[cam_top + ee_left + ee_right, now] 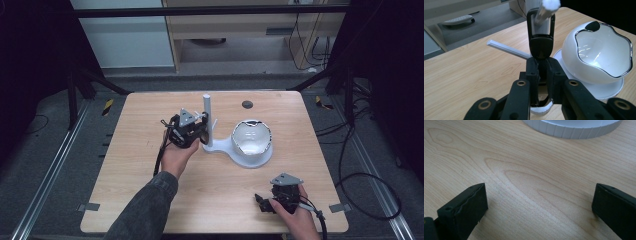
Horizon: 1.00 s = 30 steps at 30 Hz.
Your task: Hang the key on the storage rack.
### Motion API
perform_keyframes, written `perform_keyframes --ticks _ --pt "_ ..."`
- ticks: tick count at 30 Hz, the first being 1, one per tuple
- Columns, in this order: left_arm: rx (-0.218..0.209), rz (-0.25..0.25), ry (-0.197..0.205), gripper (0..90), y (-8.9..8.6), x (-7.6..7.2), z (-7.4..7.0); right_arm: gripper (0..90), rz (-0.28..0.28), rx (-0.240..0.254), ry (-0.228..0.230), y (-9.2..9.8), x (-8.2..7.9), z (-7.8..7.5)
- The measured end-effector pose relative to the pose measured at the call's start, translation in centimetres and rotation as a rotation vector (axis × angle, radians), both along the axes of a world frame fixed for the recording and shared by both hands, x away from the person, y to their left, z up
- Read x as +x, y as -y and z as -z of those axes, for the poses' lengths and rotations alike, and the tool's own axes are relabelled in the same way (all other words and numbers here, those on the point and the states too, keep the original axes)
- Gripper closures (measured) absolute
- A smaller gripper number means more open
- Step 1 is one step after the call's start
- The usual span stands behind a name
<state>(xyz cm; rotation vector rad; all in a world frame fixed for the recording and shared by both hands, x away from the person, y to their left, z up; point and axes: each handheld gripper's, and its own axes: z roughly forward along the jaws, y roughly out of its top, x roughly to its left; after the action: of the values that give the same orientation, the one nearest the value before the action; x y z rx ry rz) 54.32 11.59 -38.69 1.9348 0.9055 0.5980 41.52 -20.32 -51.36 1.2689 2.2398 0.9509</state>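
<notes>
No readable text, labels, brand names or numbers appear anywhere in the high view or either gripper view; the yellow-and-black hazard stripes on the floor carry no lettering.

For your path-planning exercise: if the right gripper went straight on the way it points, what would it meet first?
Bare wooden table first, then probably the ribbed white base of the stand; depth is unclear.

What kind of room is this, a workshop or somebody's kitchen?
Most likely a lab or test room, not a kitchen: a bare wooden table sits inside a dark metal frame, loose cables run over the grey floor, and hazard tape marks it.
</notes>
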Motion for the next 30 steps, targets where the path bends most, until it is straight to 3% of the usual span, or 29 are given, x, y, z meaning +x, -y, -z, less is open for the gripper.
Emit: perform_keyframes --ticks 21,30 --pt "-0.041 -0.036 0.008 78.5 0.57 0.22 0.52 0.5 0.002 0.001 -0.001 -0.01 -0.05 0.00" --pt "-0.044 -0.045 0.021 70.7 0.58 0.08 0.39 0.5 0.001 0.002 -0.002 -0.01 -0.05 0.00"
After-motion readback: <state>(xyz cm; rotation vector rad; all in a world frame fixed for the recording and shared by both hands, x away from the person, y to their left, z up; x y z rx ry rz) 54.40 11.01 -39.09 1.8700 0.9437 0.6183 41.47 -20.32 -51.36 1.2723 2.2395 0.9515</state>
